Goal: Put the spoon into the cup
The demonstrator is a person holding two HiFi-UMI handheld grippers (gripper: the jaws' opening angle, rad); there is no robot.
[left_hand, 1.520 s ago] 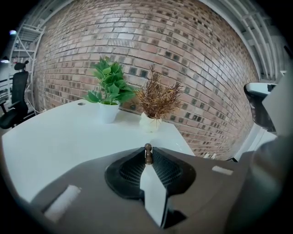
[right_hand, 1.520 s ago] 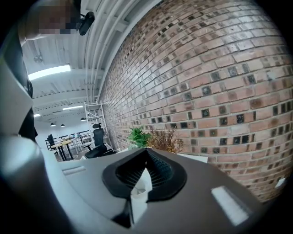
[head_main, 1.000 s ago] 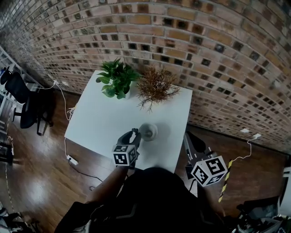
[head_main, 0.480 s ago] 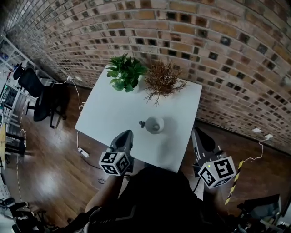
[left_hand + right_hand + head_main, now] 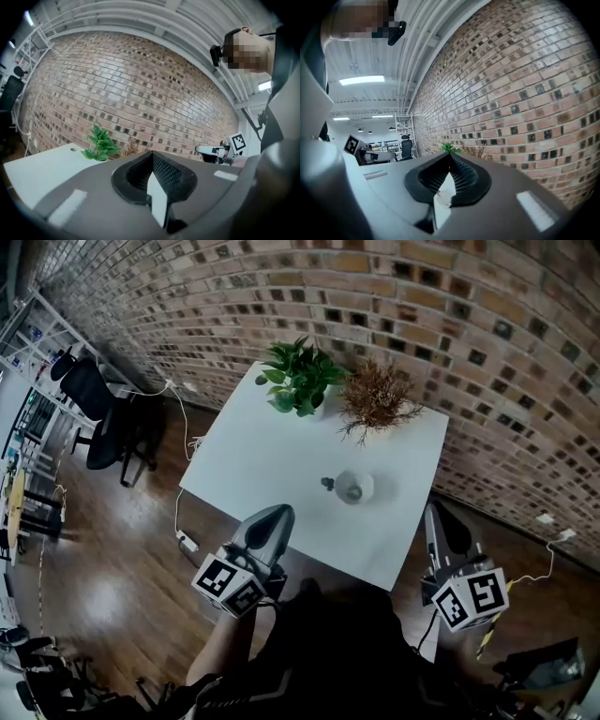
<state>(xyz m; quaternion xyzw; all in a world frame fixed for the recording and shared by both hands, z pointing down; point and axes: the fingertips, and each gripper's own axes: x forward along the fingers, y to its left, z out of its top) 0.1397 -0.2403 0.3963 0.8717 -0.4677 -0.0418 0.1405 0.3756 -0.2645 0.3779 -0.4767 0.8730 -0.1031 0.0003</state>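
Atop the flat white table point(image 5: 272, 456) sits a cup point(image 5: 354, 487) — round (pale).

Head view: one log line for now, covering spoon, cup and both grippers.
spoon: in cup, end sticking out | left gripper: shut, empty, clear of cup | right gripper: shut, empty

The head view looks steeply down on the table point(image 5: 272, 456); both gripper views face level across it, sharing the plant point(image 5: 302, 379) and perhaps the cup point(image 5: 354, 487).
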